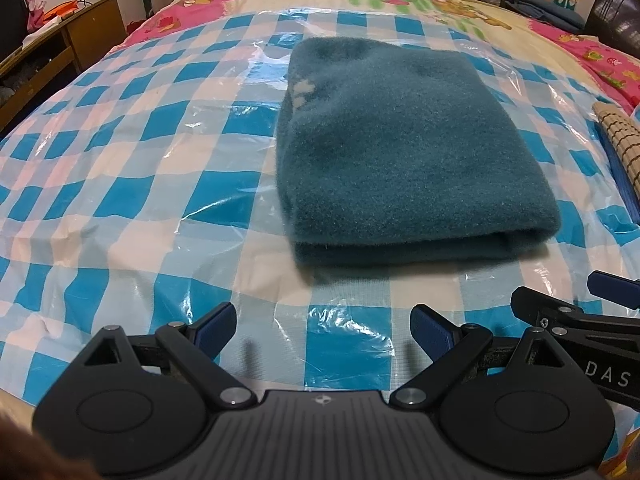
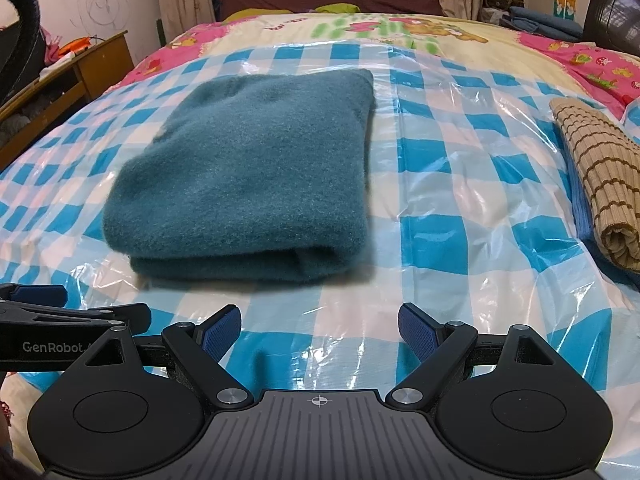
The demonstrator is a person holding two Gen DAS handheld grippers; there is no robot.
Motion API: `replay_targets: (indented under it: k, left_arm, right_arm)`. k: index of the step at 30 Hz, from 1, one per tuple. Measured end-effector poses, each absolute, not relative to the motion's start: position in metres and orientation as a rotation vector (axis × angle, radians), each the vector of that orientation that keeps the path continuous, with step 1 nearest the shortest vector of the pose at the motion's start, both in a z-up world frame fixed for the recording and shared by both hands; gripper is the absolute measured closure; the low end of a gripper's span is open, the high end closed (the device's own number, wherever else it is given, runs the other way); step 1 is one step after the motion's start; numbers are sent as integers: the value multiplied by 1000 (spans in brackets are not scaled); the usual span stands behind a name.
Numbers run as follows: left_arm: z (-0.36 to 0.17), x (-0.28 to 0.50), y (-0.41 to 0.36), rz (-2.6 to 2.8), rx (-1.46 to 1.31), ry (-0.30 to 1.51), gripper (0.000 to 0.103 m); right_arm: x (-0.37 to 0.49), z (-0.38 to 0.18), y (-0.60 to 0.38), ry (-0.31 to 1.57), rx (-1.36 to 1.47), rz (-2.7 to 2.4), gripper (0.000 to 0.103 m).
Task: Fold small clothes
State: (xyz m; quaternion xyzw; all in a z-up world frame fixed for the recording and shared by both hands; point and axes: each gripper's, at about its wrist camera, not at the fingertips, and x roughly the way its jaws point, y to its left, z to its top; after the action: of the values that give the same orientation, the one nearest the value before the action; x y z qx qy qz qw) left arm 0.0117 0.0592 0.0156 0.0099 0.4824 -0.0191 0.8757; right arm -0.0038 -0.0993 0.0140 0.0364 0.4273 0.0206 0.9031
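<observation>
A teal fleece garment lies folded into a thick rectangle on the blue-and-white checked plastic sheet; it also shows in the right wrist view. My left gripper is open and empty, just in front of the garment's near folded edge and slightly left of it. My right gripper is open and empty, in front of the garment's near right corner. Each gripper shows at the edge of the other's view: the right one and the left one.
A folded beige striped knit lies on a blue cloth at the right edge of the sheet. The sheet covers a bed with a pink cartoon bedspread. A wooden desk stands to the left.
</observation>
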Motion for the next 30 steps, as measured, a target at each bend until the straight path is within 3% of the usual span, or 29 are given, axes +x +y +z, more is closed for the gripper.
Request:
replay_targets:
  k: [30]
  left_arm:
    - [18,9,59,-33,28,992,5]
  right_arm:
    - [-4,15,-99,883,76,44,16]
